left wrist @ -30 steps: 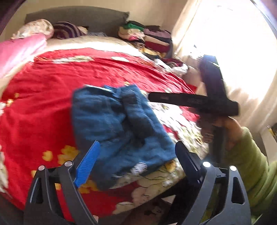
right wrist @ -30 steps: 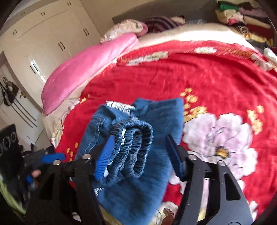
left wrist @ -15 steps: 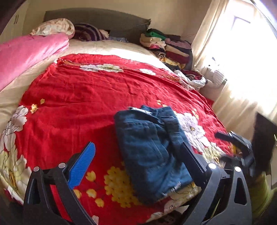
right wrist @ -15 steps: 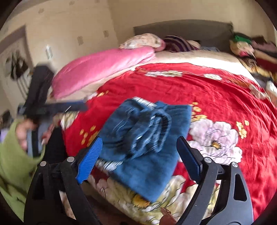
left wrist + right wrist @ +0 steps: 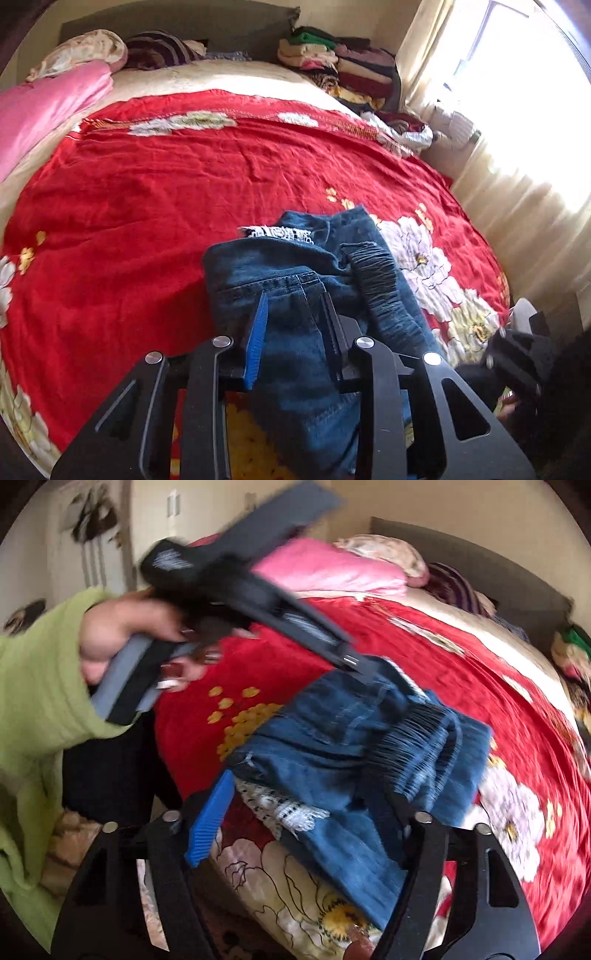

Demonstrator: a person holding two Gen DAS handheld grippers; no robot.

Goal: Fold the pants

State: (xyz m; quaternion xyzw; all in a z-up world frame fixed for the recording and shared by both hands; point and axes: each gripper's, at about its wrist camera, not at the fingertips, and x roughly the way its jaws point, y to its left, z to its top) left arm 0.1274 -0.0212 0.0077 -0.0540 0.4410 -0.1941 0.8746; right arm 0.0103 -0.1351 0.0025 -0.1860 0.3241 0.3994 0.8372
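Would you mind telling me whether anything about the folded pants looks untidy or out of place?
Yes. The jeans are bundled rather than flat: the elastic waistband bulges on top, and a white frayed hem pokes out from underneath. They lie near the edge of the red bedspread.

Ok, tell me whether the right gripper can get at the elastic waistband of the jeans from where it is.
Probably yes. The right gripper is open just short of the elastic waistband, which lies on top of the folded jeans. The left gripper touches their far side, clear of that path.
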